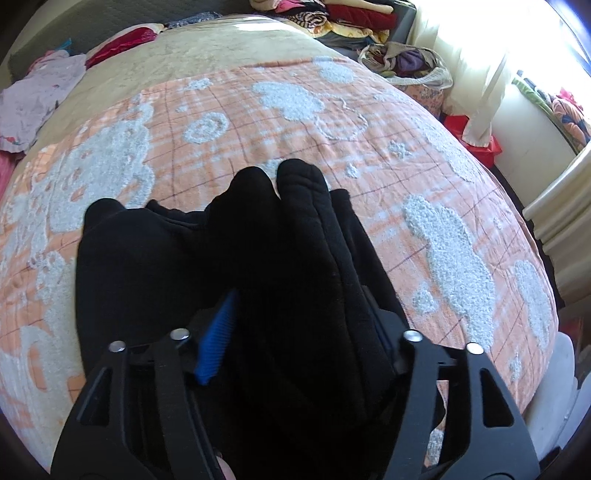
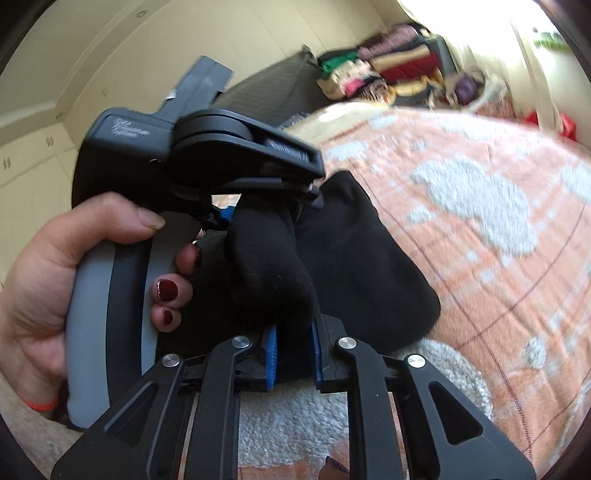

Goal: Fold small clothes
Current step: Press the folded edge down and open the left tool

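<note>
A small black garment (image 1: 258, 258) lies bunched on the orange bedspread with fluffy white patches (image 1: 369, 155). In the left wrist view my left gripper (image 1: 301, 325) stands wide over it. The cloth lies loose between the jaws, and the ribbed blue left pad (image 1: 218, 332) is bare. In the right wrist view my right gripper (image 2: 294, 347) is shut on a rolled fold of the black garment (image 2: 354, 266), which fills the narrow gap between its blue pads (image 2: 271, 354). The left gripper's black housing (image 2: 207, 147) hangs just beyond, held by a hand (image 2: 37, 280).
A lilac garment (image 1: 37, 99) and a red one (image 1: 122, 44) lie at the bed's far left. Stacked folded clothes (image 1: 343, 18) and a bag of clothes (image 1: 410, 62) sit at the far end. White furniture (image 1: 554, 206) borders the bed's right edge.
</note>
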Demonstrator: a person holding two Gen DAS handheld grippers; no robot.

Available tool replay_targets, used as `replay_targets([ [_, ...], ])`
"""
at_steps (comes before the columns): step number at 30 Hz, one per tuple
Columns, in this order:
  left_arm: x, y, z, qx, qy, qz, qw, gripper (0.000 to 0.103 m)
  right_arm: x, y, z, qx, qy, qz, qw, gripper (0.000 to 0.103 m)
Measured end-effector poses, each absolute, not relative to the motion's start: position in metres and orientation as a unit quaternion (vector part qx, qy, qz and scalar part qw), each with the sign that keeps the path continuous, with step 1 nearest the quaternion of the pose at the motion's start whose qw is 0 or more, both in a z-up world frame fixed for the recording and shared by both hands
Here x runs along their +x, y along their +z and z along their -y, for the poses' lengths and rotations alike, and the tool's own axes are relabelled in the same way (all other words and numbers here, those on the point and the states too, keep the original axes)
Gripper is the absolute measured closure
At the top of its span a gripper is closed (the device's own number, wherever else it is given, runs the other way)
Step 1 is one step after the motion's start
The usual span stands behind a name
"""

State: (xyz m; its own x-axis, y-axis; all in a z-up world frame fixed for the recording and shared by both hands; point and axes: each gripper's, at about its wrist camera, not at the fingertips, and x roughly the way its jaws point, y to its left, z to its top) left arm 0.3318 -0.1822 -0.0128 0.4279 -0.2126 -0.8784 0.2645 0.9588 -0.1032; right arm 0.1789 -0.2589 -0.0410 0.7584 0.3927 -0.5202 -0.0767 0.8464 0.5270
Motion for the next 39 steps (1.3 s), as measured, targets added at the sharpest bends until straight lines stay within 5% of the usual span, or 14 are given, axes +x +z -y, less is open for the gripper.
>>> replay_targets([
  [3,0.331,-0.010,0.182,0.006,-0.157,-0.515,0.843,0.026,0.182,-0.051,0.271,0.285,0.129,-0.337,0.888,0.082],
  [14,0.314,0.017,0.141,-0.018,-0.150,-0.472,0.869,0.025,0.184,-0.042,0.284,0.313,0.143,-0.343,0.874,0.070],
  [21,0.294,0.028,0.091,-0.026,-0.112,-0.438,0.892,0.025,0.189,-0.029,0.290,0.316,0.160,-0.337,0.872,0.041],
  [31,0.265,-0.006,0.068,-0.011,-0.100,-0.454,0.885,0.025,0.226,-0.020,0.290,0.325,0.167,-0.358,0.859,0.035],
  [34,0.259,-0.008,0.068,-0.013,-0.104,-0.452,0.886,0.025,0.236,-0.021,0.287,0.309,0.170,-0.374,0.858,0.038],
  [35,0.257,-0.008,0.069,-0.012,-0.104,-0.451,0.886,0.025,0.239,-0.021,0.285,0.291,0.163,-0.380,0.863,0.046],
  [37,0.255,-0.007,0.070,-0.014,-0.107,-0.450,0.886,0.025,0.243,-0.020,0.282,0.268,0.167,-0.386,0.867,0.078],
  [39,0.253,-0.006,0.073,-0.012,-0.109,-0.448,0.887,0.025,0.244,-0.018,0.282,0.255,0.170,-0.385,0.870,0.081],
])
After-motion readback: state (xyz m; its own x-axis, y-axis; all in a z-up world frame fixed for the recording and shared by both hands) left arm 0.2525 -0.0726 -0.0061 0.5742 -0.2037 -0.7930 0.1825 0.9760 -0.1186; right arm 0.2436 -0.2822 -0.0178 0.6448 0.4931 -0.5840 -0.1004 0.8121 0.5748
